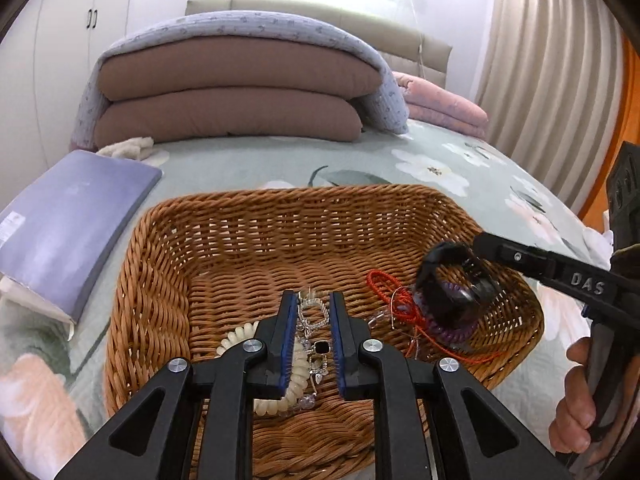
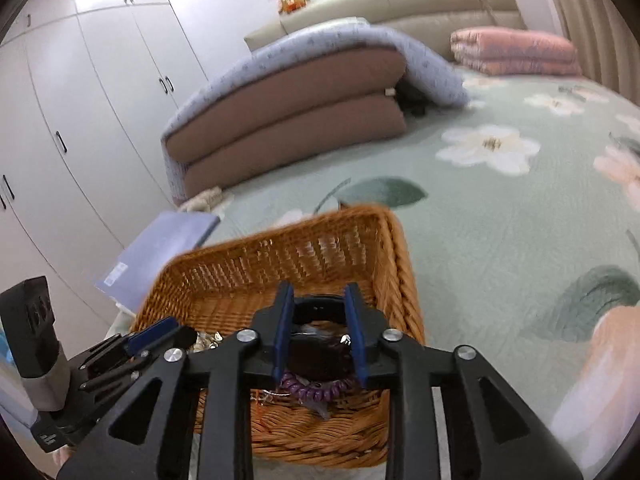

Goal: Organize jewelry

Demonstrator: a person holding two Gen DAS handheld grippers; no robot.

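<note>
You are at the drop-off step, both claws over the wicker basket (image 1: 168,240) on the bed: your left claw (image 1: 313,312) stands narrowly parted around a silver chain (image 1: 314,306), pads apparently not pressing it. Your right claw (image 2: 319,312) is slightly open astride a black watch (image 2: 320,350) above the purple coil tie (image 2: 316,390); whether it grips, I cannot tell. Next, I judge, open wider and lift clear without snagging.
</note>
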